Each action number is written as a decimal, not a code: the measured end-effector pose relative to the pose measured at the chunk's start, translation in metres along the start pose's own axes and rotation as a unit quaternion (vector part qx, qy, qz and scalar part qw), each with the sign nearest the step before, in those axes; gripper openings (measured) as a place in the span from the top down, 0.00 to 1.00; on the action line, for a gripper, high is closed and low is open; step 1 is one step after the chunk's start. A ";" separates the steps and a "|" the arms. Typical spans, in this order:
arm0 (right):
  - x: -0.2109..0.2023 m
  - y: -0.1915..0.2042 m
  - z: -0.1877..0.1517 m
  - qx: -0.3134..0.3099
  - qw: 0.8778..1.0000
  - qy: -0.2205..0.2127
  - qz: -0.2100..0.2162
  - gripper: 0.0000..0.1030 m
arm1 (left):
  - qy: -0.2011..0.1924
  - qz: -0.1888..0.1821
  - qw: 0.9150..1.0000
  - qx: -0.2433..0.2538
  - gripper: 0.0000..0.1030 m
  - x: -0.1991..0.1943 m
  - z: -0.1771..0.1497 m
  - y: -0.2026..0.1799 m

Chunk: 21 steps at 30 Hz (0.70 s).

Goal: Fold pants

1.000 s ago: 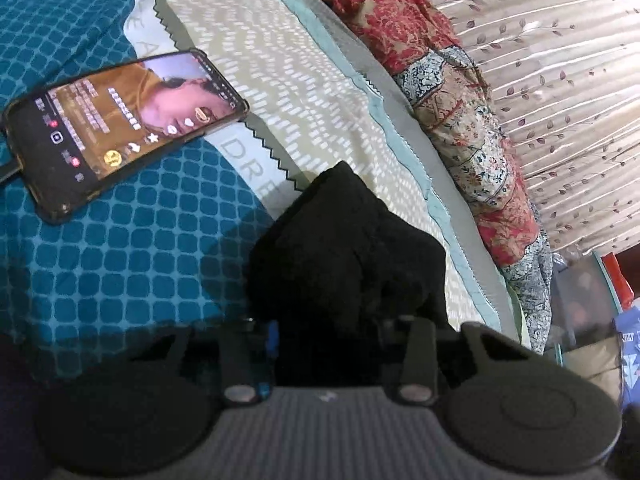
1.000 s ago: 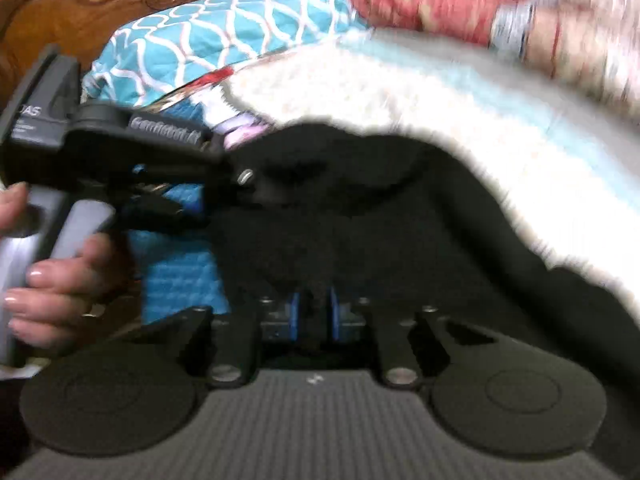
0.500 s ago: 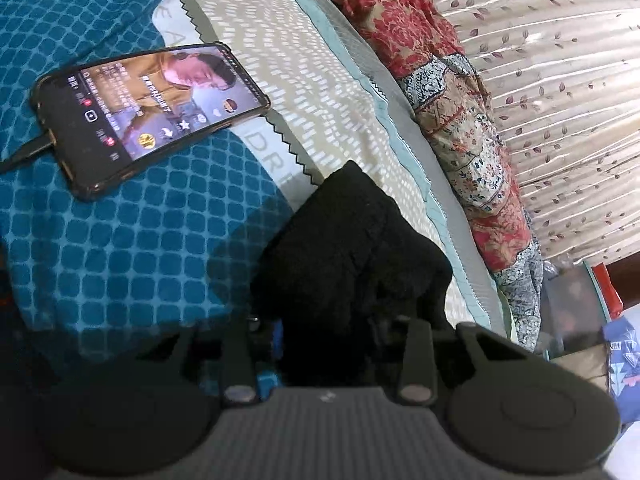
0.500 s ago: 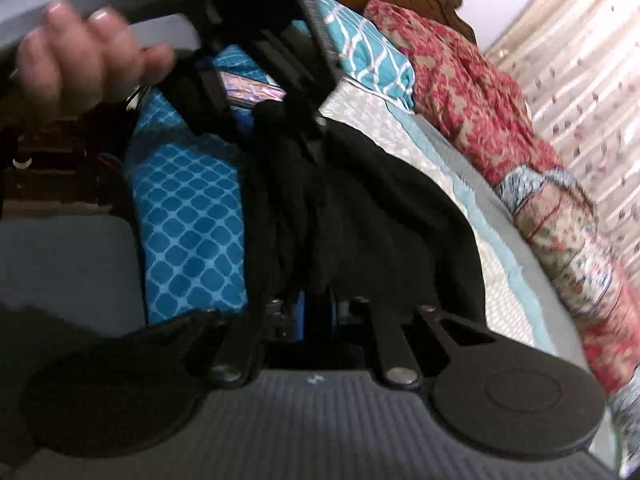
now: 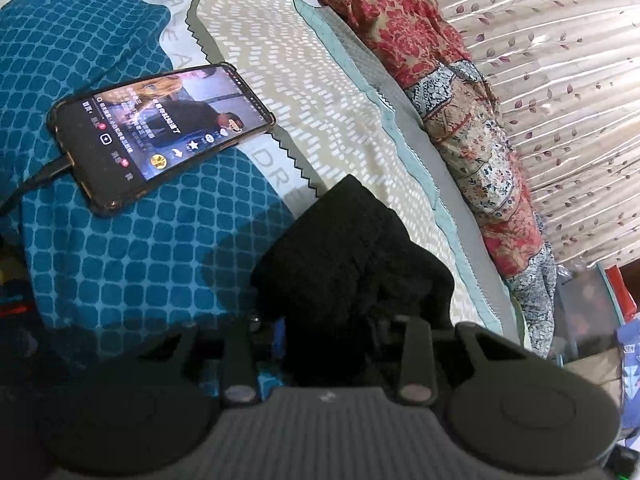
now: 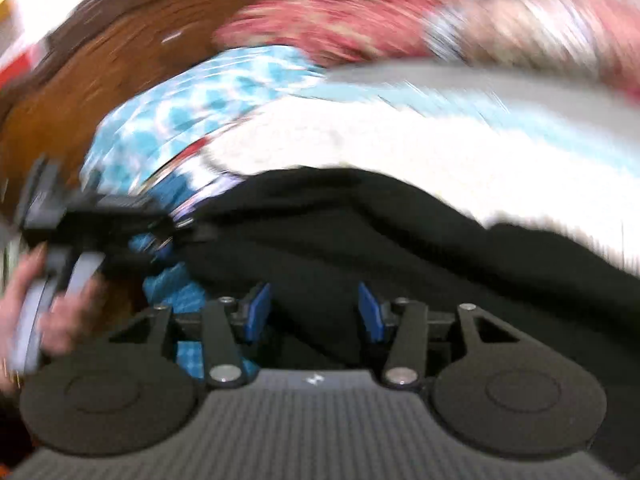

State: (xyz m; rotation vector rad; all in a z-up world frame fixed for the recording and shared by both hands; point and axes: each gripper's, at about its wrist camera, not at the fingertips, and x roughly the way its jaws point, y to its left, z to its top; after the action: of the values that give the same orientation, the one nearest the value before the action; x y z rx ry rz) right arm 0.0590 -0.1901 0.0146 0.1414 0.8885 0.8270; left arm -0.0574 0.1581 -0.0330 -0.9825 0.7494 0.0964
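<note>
The black pants [image 5: 340, 248] lie bunched on the teal and beige bedspread [image 5: 140, 260]. My left gripper [image 5: 332, 320] is shut on a thick fold of them, and the cloth hides its fingertips. In the blurred right wrist view the pants [image 6: 400, 232] spread across the bed. There my right gripper [image 6: 312, 312] has its jaws opening, the blue pads [image 6: 256, 312] standing apart with black cloth lying loose between them. At the left of that view a hand [image 6: 40, 300] holds the left gripper [image 6: 176, 228] against the pants' edge.
A lit phone [image 5: 160, 136] with a cable plugged in lies on the bedspread, up and left of the pants. A red patterned cloth [image 5: 400, 20] runs along the bed's far side by a curtain [image 5: 560, 80]. A wooden headboard [image 6: 100, 60] and a teal pillow [image 6: 200, 100] stand behind.
My right gripper's pads have parted from a tight pinch on the pants, and its view has rolled and swung back level. The left gripper keeps its hold and has hardly moved.
</note>
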 end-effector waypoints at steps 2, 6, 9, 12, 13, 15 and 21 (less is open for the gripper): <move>0.017 -0.013 -0.025 0.057 0.997 0.052 0.020 0.50 | 0.002 0.007 1.000 0.003 0.68 0.000 -0.002 -0.002; 0.006 0.015 -0.034 -0.014 0.998 0.057 0.029 0.50 | 0.001 0.023 1.000 0.008 0.67 -0.007 -0.005 -0.006; -0.007 0.006 -0.031 0.010 0.999 0.033 0.037 0.51 | -0.013 0.027 0.999 0.021 0.67 -0.028 -0.008 -0.016; -0.036 -0.020 -0.029 0.063 0.998 -0.023 0.018 0.51 | -0.054 0.030 0.996 0.059 0.65 -0.058 -0.014 -0.038; -0.049 -0.028 -0.031 0.078 0.996 -0.044 0.001 0.51 | -0.067 0.032 0.994 0.075 0.65 -0.065 -0.016 -0.047; -0.072 -0.046 -0.035 0.107 0.990 -0.082 -0.031 0.51 | -0.078 0.024 0.991 0.105 0.63 -0.071 -0.019 -0.066; -0.163 -0.110 -0.085 0.225 0.948 -0.177 -0.140 0.50 | -0.010 -0.012 0.985 0.169 0.61 -0.019 -0.035 -0.124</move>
State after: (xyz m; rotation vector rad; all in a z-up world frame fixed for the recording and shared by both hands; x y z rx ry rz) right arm 0.0036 -0.3969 0.0149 0.5359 0.7207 0.3065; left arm -0.0405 0.0645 0.0564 -0.6653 0.7072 -0.0426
